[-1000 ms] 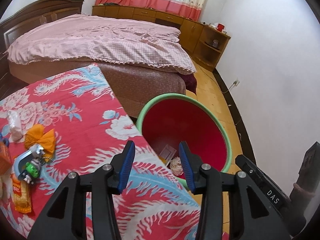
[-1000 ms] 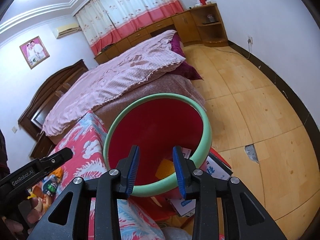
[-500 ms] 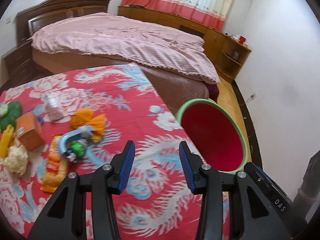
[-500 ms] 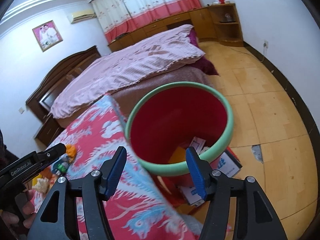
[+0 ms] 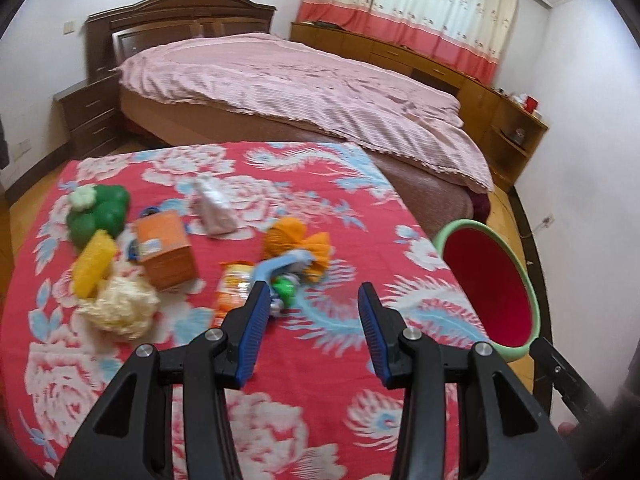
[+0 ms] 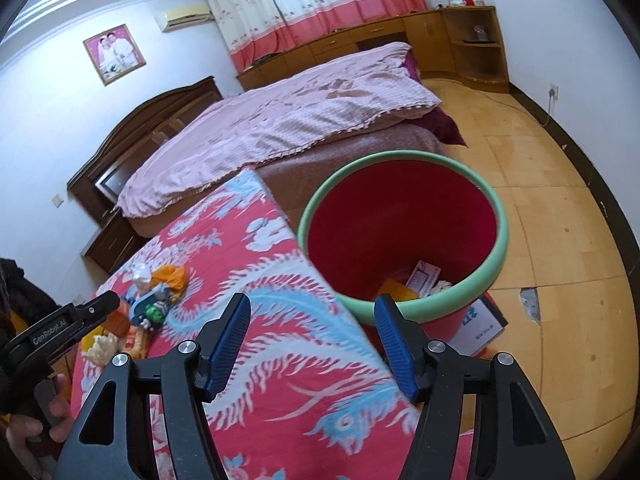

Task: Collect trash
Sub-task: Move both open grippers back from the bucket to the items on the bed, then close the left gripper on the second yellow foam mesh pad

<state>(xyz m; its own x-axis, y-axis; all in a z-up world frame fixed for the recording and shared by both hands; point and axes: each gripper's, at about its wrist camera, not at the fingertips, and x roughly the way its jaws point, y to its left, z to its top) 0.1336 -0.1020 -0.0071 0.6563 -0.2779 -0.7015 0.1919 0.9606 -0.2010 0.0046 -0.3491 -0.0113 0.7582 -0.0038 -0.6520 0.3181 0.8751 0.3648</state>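
A red bin with a green rim (image 6: 400, 232) stands on the floor at the table's right edge and holds papers and a yellow piece (image 6: 424, 280). It shows at the right in the left wrist view (image 5: 492, 280). My right gripper (image 6: 313, 304) hangs open and empty over the table's corner beside the bin. My left gripper (image 5: 312, 296) is open and empty above the red floral cloth (image 5: 320, 400). Just beyond its left finger lie an orange snack packet (image 5: 232, 292) and a blue-green toy (image 5: 280, 276). Further off are an orange bow (image 5: 300, 240), an orange box (image 5: 166, 250) and a white wrapper (image 5: 214, 208).
A green toy (image 5: 100, 212), a yellow sponge (image 5: 94, 264) and a cream crumpled ball (image 5: 120, 306) lie at the table's left. A pink-covered bed (image 5: 300, 92) stands behind the table. A cardboard box (image 6: 480, 320) sits on the wooden floor beside the bin.
The left gripper swung left from the bin to the clutter on the table. The right gripper's jaws opened wider and it drew back from over the bin to the table's corner.
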